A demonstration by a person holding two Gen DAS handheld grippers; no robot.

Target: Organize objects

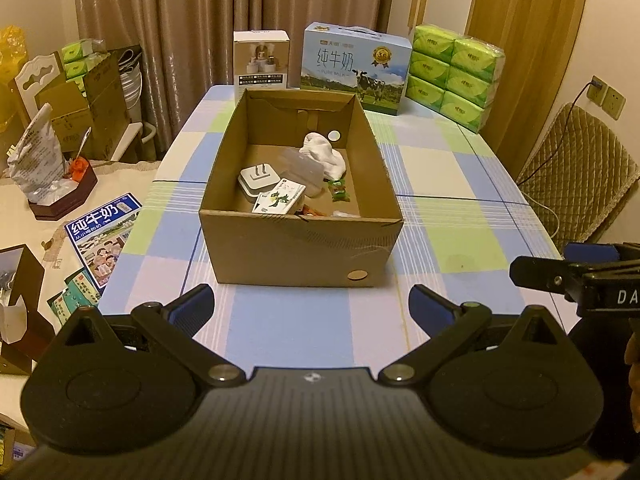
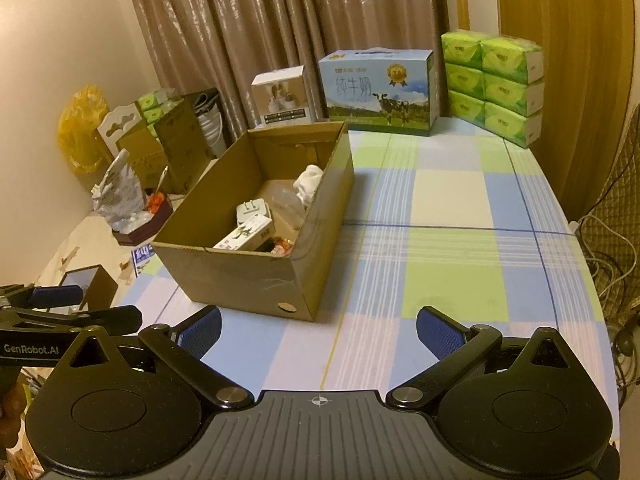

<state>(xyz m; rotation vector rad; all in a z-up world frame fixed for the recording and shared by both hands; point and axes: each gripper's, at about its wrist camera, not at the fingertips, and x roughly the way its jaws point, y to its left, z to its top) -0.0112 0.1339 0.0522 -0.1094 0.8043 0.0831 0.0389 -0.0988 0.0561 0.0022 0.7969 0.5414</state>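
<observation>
An open corrugated cardboard box [image 1: 300, 216] sits mid-surface on a smooth plaid cloth [image 1: 460, 168], holding a white plug [image 1: 256, 180], a crumpled sock [image 1: 324, 152] and small cartons. Left gripper [image 1: 312, 308] and right gripper [image 2: 318, 330] hover level before it, jaws released, empty.

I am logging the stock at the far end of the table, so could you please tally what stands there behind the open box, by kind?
Green tissue packs: 6 showing, in one wrapped stack
Blue milk carton: 1
Small white product box: 1
Total: 8
</observation>
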